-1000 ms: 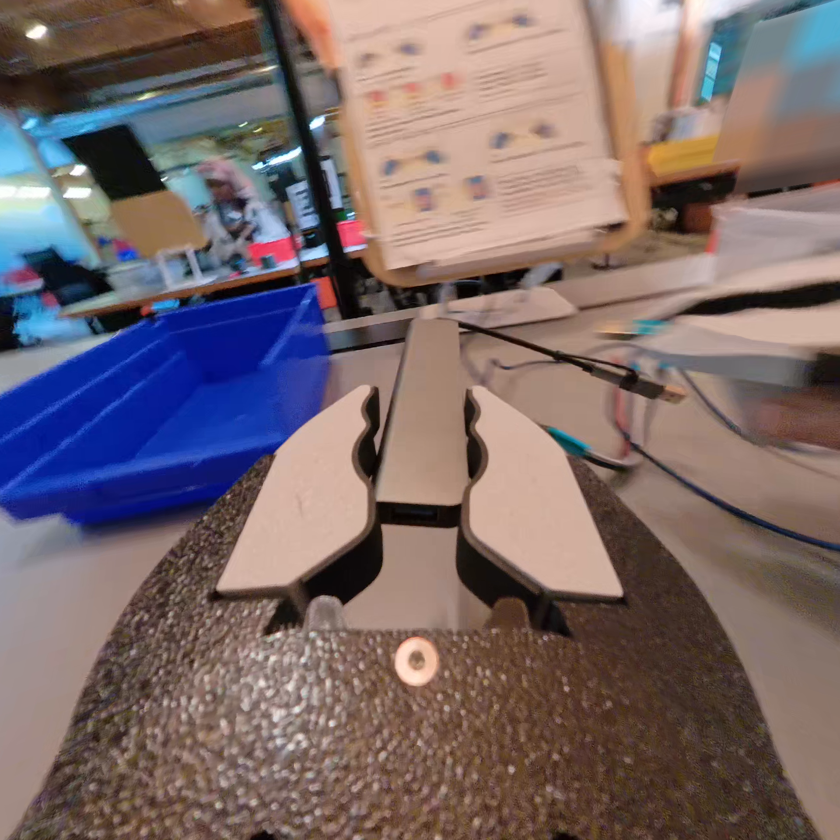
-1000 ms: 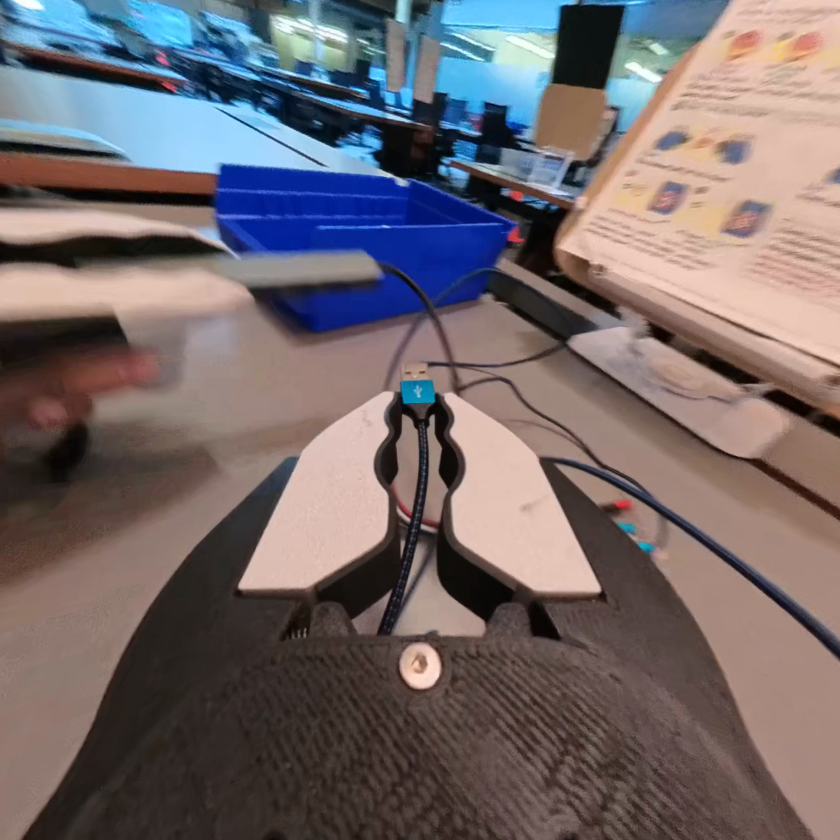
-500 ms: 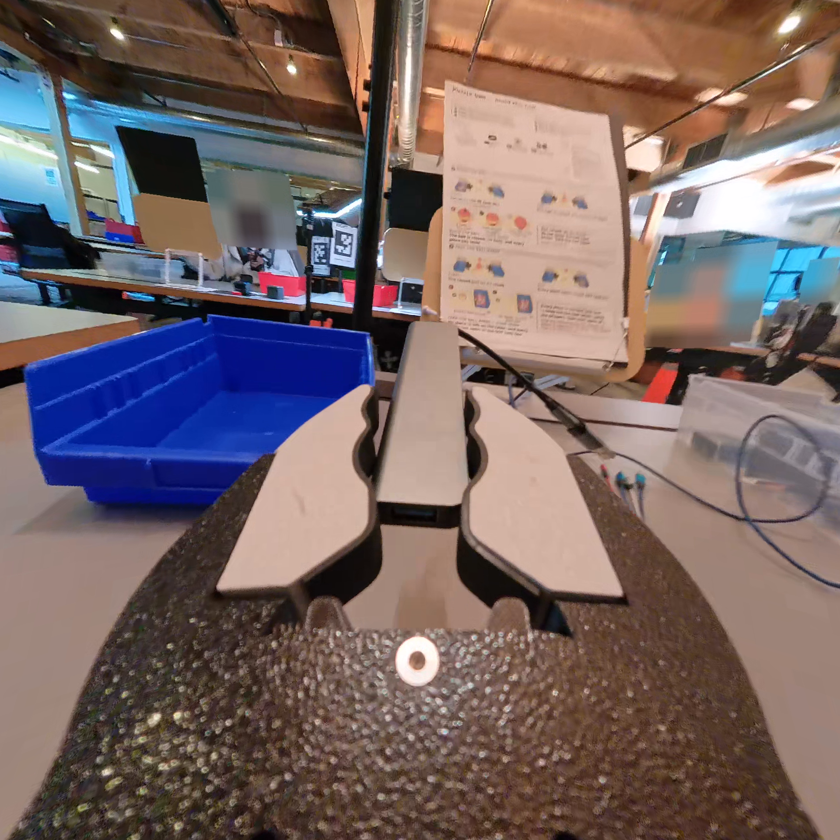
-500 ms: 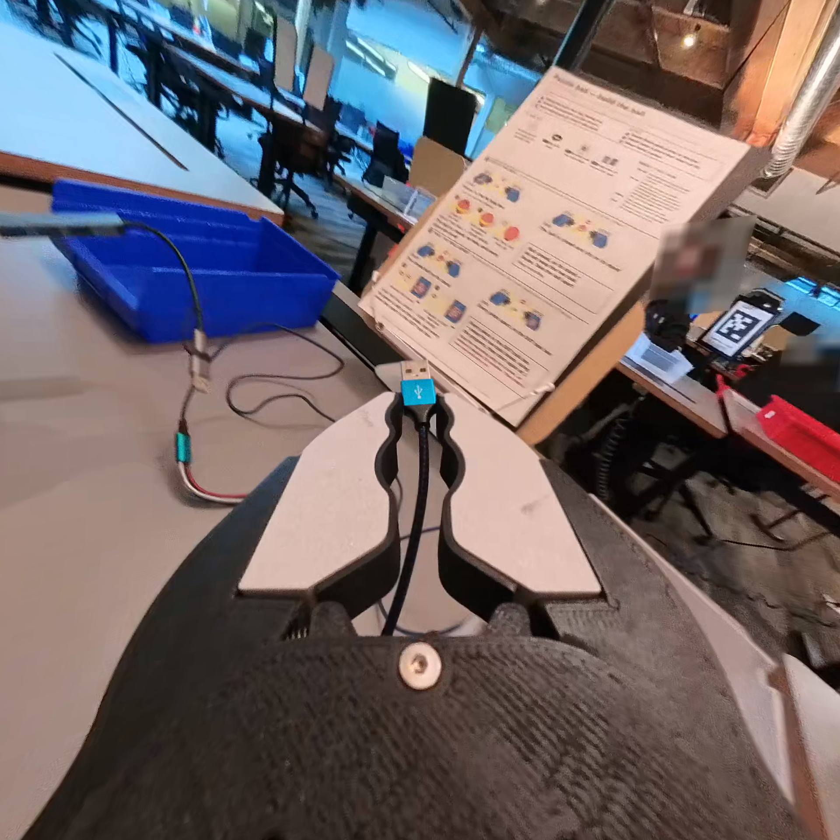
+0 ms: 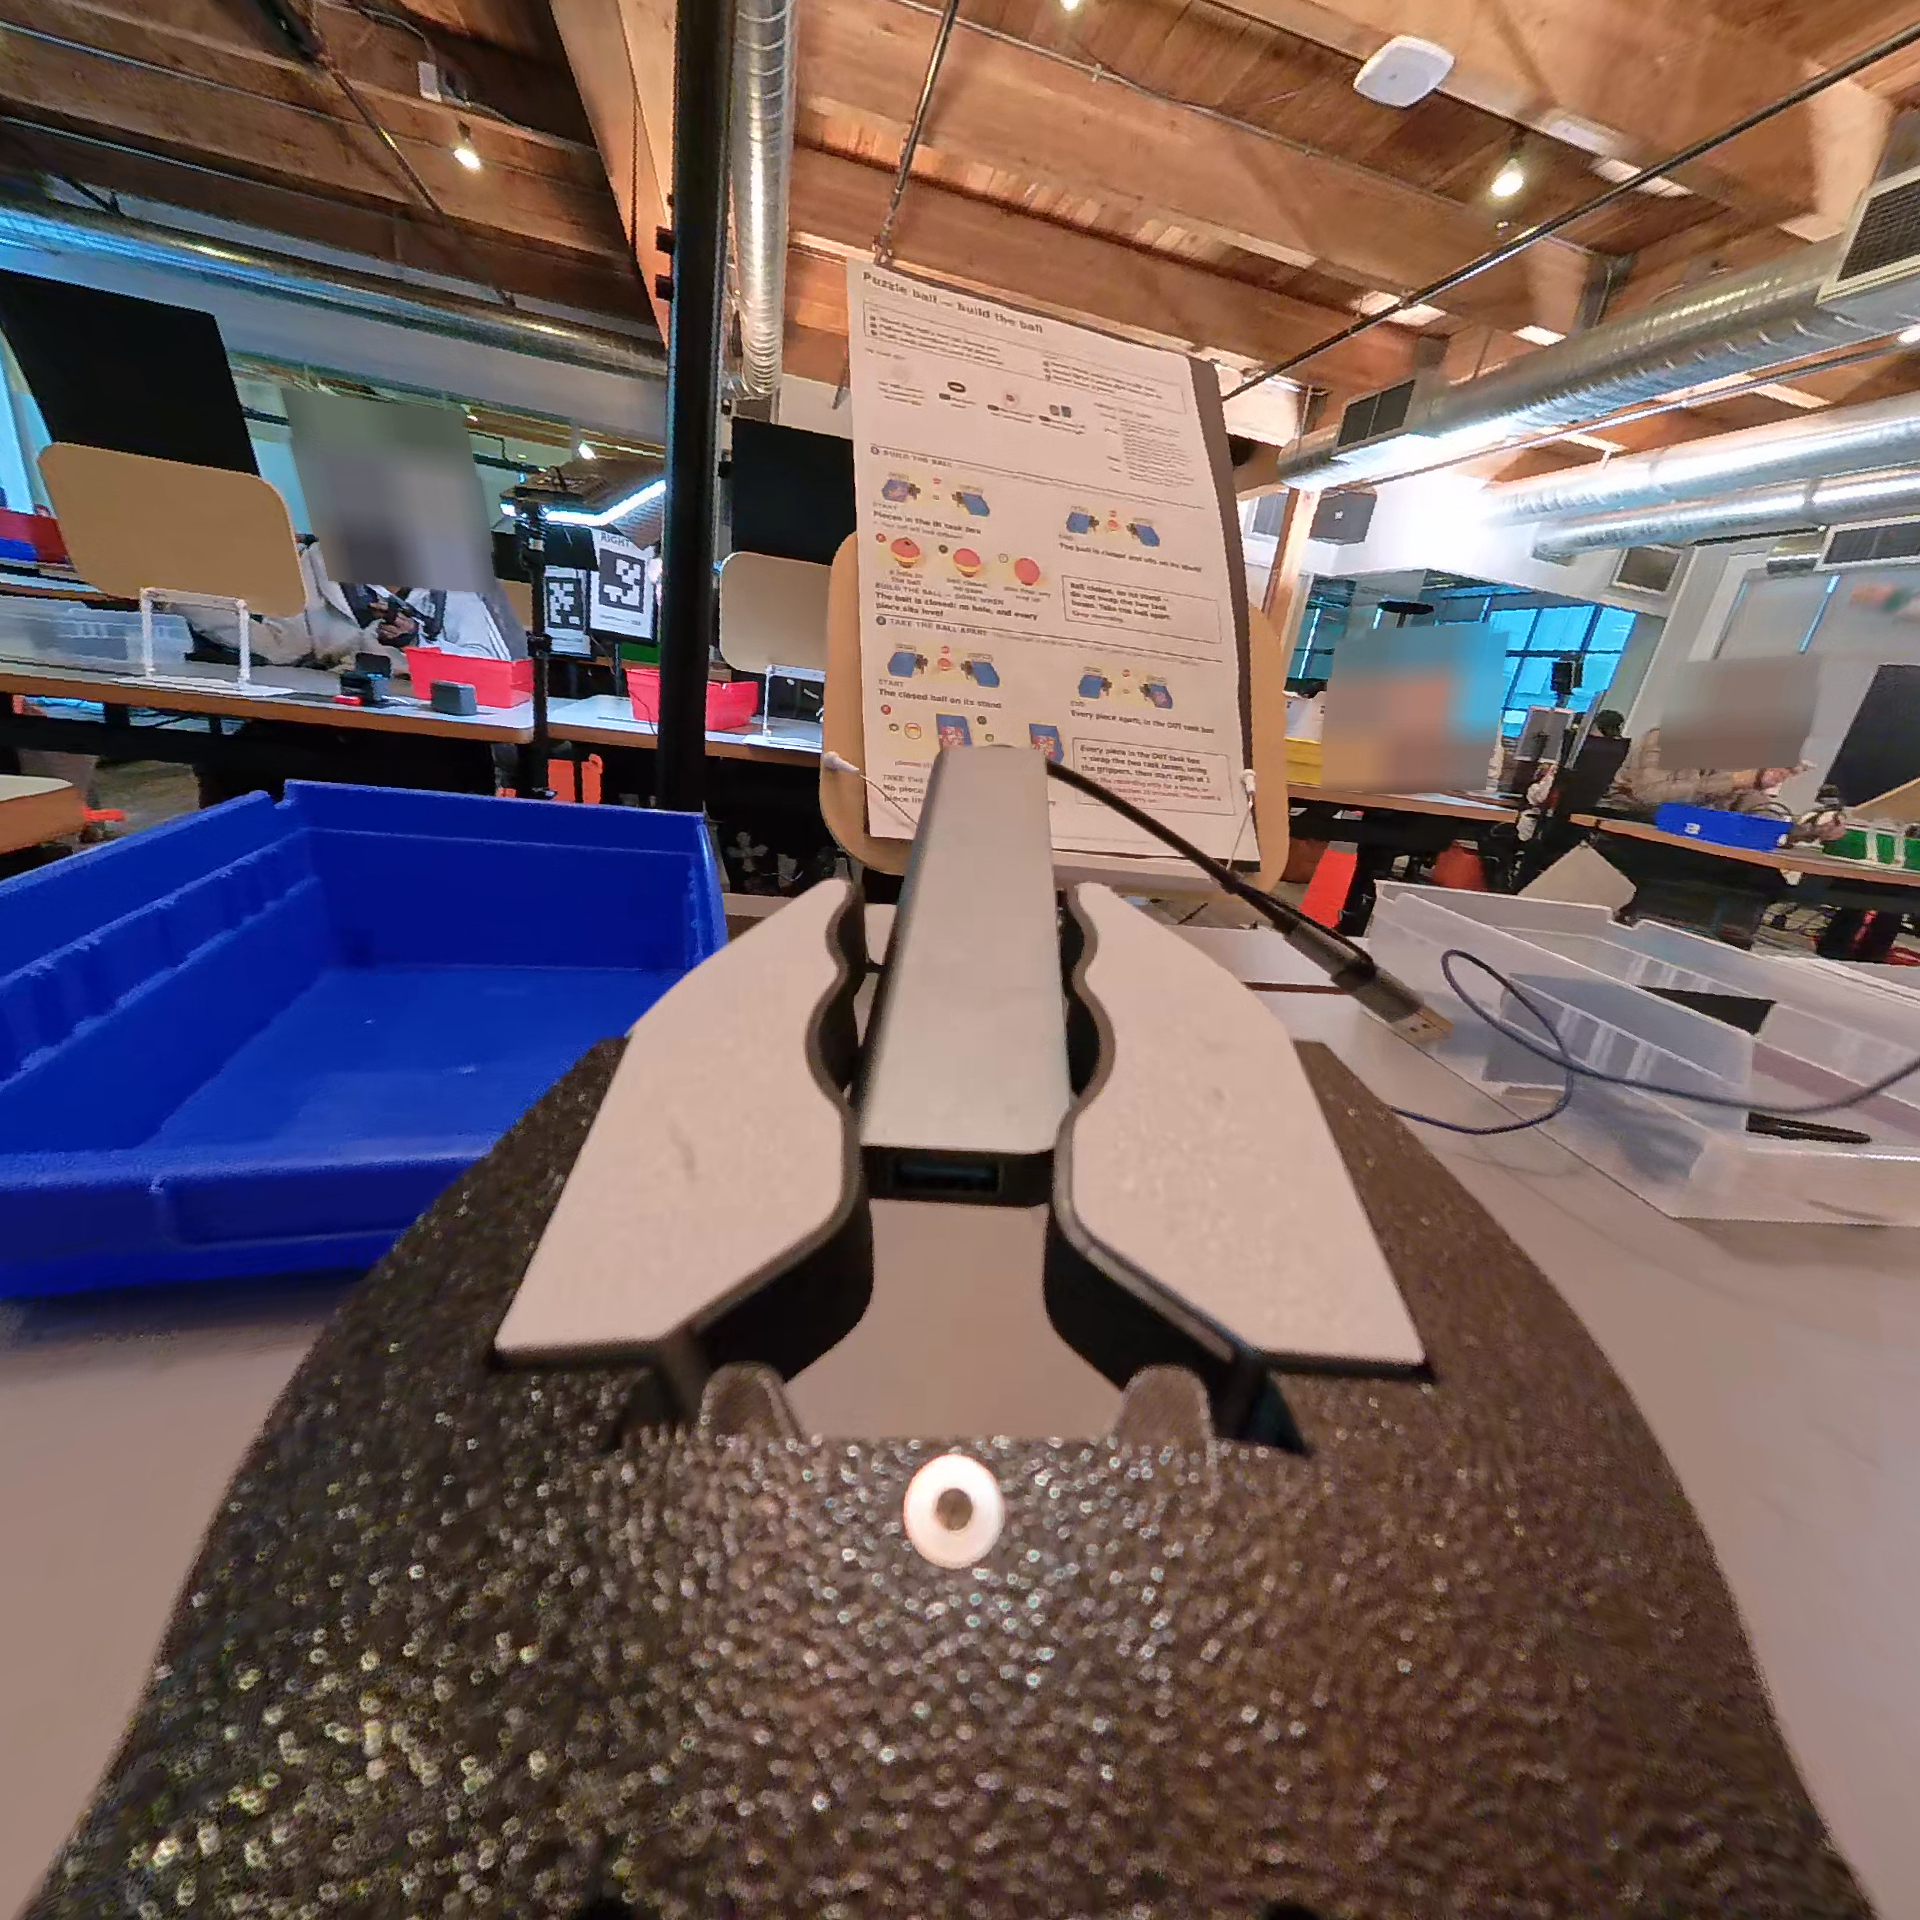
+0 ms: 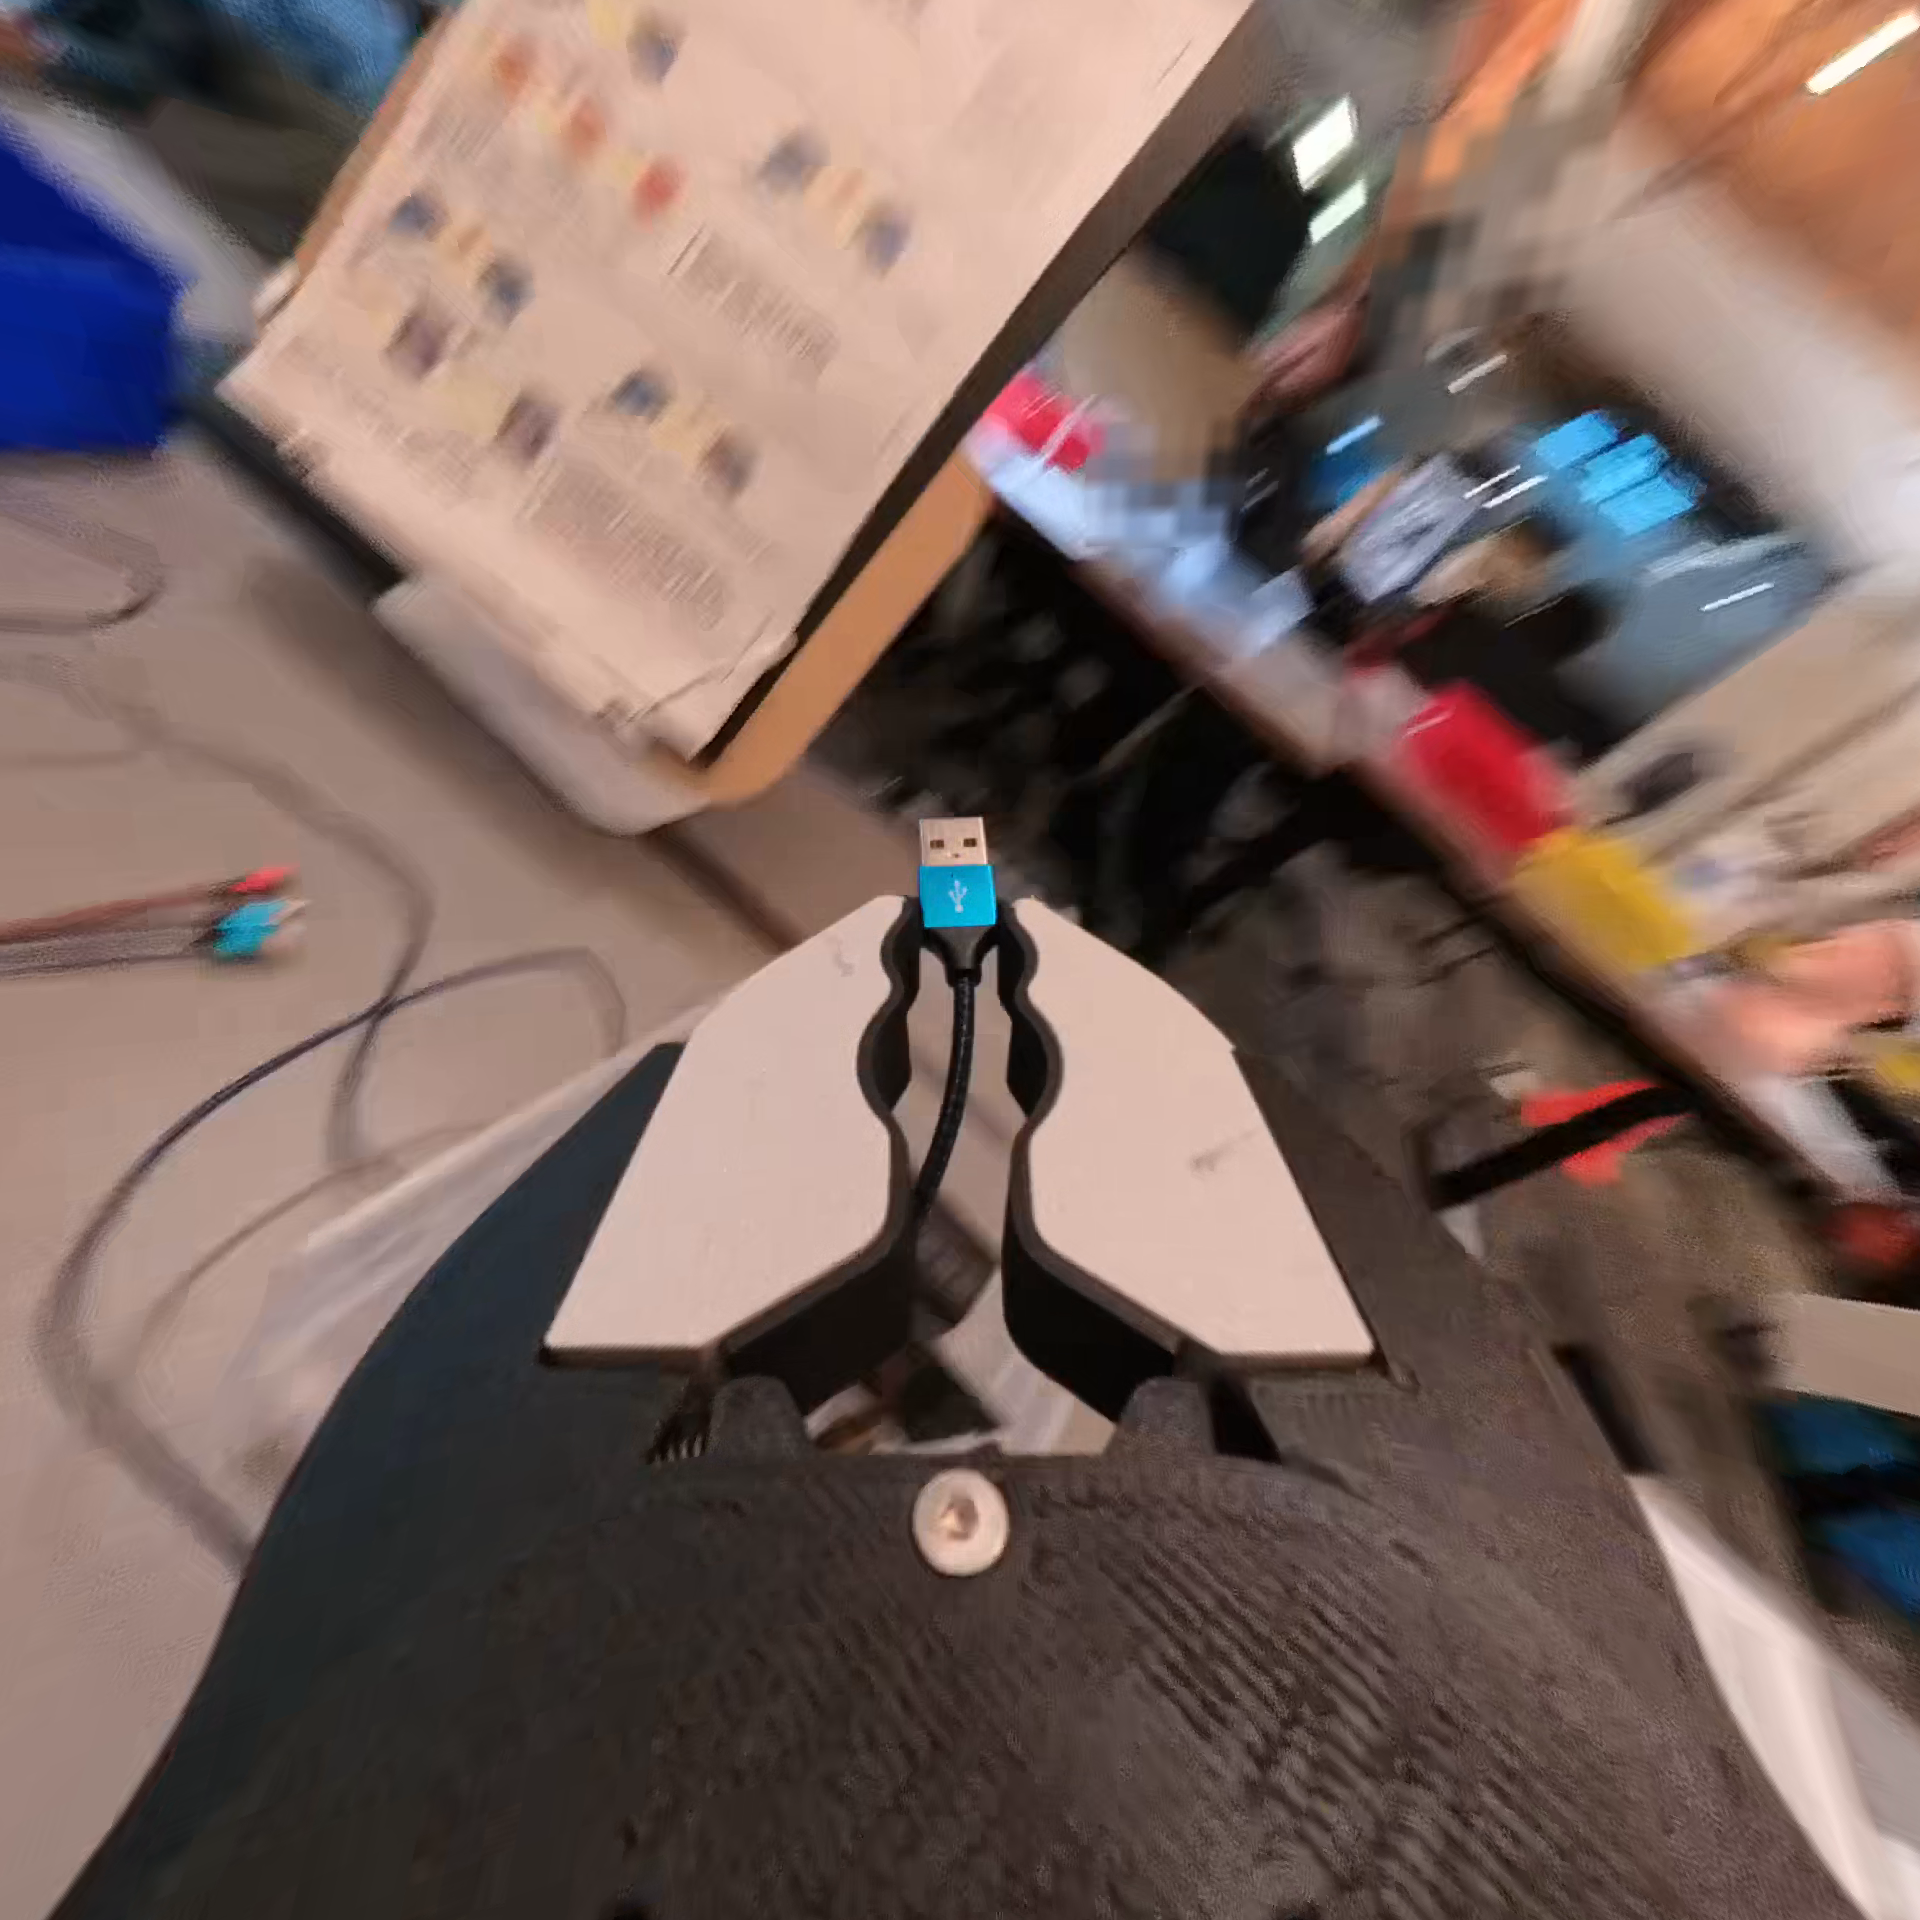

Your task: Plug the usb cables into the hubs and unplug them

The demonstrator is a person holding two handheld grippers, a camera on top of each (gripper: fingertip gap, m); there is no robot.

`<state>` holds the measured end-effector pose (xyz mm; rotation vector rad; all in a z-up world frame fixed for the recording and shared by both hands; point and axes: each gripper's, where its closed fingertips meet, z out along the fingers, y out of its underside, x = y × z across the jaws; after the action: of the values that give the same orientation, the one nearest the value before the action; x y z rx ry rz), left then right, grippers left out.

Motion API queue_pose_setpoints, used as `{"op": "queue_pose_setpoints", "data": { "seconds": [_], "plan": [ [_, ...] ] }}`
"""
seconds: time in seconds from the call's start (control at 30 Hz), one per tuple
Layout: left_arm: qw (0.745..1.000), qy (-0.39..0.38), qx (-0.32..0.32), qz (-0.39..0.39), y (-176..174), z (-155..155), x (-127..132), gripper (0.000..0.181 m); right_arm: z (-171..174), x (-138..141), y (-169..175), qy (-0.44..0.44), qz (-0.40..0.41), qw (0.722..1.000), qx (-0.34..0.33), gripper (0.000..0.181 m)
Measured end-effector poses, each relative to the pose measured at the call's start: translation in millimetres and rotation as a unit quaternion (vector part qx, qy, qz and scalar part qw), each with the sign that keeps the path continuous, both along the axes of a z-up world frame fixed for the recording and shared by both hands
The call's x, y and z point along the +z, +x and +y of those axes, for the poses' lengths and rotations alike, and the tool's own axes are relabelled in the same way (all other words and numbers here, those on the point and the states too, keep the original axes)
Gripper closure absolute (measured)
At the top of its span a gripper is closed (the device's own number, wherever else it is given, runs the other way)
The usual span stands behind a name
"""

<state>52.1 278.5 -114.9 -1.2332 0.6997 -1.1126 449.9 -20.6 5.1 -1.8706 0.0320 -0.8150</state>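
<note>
Left wrist view, far left: blue bin (image 5: 312,1029) on the grey table (image 5: 1662,1403), nothing visible inside. Black pole (image 5: 694,416) stands behind it.

Centre: left gripper (image 5: 961,914) clenched on a grey hub (image 5: 971,956). The hub lies lengthwise between the jaws, held above the table; its near end shows one open port, and its far end sticks out past the fingertips. A black lead (image 5: 1195,862) leaves the hub's far end, arcs right and ends in a loose metal plug (image 5: 1403,1013) hanging free near the clear tray.

Behind the hub: instruction sheet (image 5: 1039,561) on a tan board, upright.

Right: clear tray (image 5: 1621,1049) on the table, a thin blue cable (image 5: 1538,1081) looping over it.

Right wrist view, heavily blurred. Left: cables on the table (image 6: 125,727), among them a bundle with red and teal tips (image 6: 249,909). Upper left: sheet (image 6: 623,343), tilted in frame.

Centre: right gripper (image 6: 958,914) clamped on a teal USB plug (image 6: 956,878). The plug's teal shell sits at the fingertips, metal end pointing forward and clear of them; its braided black cord (image 6: 940,1101) runs back between the jaws.

Right: background clutter, too blurred to identify.
</note>
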Motion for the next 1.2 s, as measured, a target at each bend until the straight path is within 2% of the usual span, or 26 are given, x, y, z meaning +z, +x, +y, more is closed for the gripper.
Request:
{"op": "queue_pose_setpoints", "data": {
  "seconds": [0.07, 0.2, 0.27, 0.3, 0.33, 0.4, 0.43, 0.5, 0.63, 0.7, 0.8, 0.9, 0.97, 1.03, 1.07, 1.1, 1.13, 1.2],
  "plan": [
    [1.0, -0.003, -0.005, 0.002, 0, 0, -1, 0.147, -1, -56, 2, -0.072, 0.081, 0.994, 0.032, 0.168],
    [1.0, -0.005, -0.006, 0.005, 0, 1, -1, 0.15, -32, -153, 15, -0.228, 0.128, 0.965, 0.0, 0.168],
    [1.0, -0.007, -0.009, 0.007, 2, -1, -4, 0.151, -42, -180, 17, -0.252, 0.156, 0.955, -0.013, 0.167],
    [1.0, -0.005, -0.01, 0.009, 3, -2, -5, 0.151, -46, -188, 20, -0.257, 0.157, 0.953, -0.026, 0.173],
    [1.0, 0.0, -0.016, 0.019, 6, -5, -7, 0.152, -51, -193, 25, -0.262, 0.158, 0.951, -0.046, 0.168],
    [0.999, 0.016, -0.028, 0.036, 11, -13, -10, 0.152, -56, -195, 30, -0.279, 0.165, 0.942, -0.087, 0.132],
    [0.998, 0.025, -0.036, 0.038, 13, -18, -9, 0.152, -52, -187, 29, -0.28, 0.154, 0.943, -0.094, 0.123],
    [0.996, 0.043, -0.046, 0.062, 18, -25, -10, 0.153, -25, -163, 7, -0.26, 0.126, 0.956, -0.054, 0.114],
    [0.992, 0.068, -0.073, 0.075, 24, -40, -7, 0.153, 46, -129, -86, -0.235, 0.078, 0.967, 0.063, 0.093],
    [0.99, 0.074, -0.091, 0.077, 26, -47, -4, 0.153, 82, -118, -148, -0.21, 0.057, 0.966, 0.139, 0.093],
    [0.987, 0.072, -0.128, 0.06, 25, -60, 7, 0.153, 133, -118, -254, -0.14, 0.09, 0.94, 0.299, 0.096],
    [0.984, 0.058, -0.169, 0.026, 21, -75, 27, 0.153, 174, -136, -322, -0.078, 0.112, 0.914, 0.381, 0.097],
    [0.98, 0.053, -0.193, 0.006, 17, -85, 41, 0.153, 190, -155, -363, -0.059, 0.138, 0.887, 0.437, 0.098],
    [0.975, 0.041, -0.219, -0.013, 13, -94, 51, 0.153, 204, -169, -382, -0.05, 0.126, 0.882, 0.452, 0.103],
    [0.973, 0.035, -0.228, -0.018, 12, -97, 53, 0.153, 209, -168, -386, -0.036, 0.103, 0.885, 0.453, 0.115],
    [0.974, 0.038, -0.223, -0.014, 12, -96, 53, 0.153, 211, -167, -388, -0.029, 0.071, 0.888, 0.453, 0.139],
    [0.975, 0.048, -0.216, -0.004, 12, -94, 52, 0.153, 212, -166, -387, -0.034, 0.027, 0.891, 0.453, 0.17],
    [0.972, 0.048, -0.23, 0.013, 11, -95, 49, 0.152, 214, -153, -374, -0.029, -0.07, 0.907, 0.415, 0.171]
  ]
}}
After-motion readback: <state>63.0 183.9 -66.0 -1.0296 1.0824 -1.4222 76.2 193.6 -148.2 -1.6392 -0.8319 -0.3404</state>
